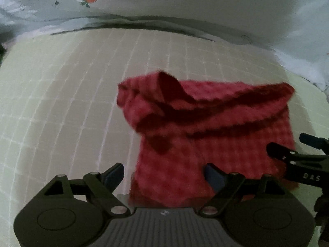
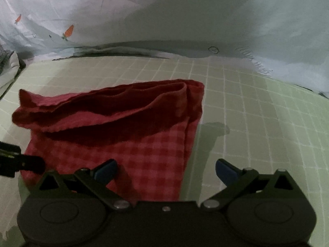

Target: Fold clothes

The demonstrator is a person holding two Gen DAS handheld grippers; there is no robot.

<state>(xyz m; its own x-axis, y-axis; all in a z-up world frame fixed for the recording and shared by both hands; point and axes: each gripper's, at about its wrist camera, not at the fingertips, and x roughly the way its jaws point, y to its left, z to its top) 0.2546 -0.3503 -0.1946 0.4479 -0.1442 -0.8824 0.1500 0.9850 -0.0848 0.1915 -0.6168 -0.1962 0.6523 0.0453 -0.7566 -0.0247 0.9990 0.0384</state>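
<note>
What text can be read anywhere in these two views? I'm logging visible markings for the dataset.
"DAS": white letters on the right gripper arm at the right edge of the left wrist view; it may continue out of frame.
Handwritten-style script on the white printed sheet: too blurred to read.
Nothing on the red checked cloth or the grid mat.

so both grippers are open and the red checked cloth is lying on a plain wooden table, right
Not quite. Both the left gripper and the right gripper are open, but the red checked cloth lies on a pale green mat with a white grid, not plain wood. The right wrist view shows it clearly.
</note>
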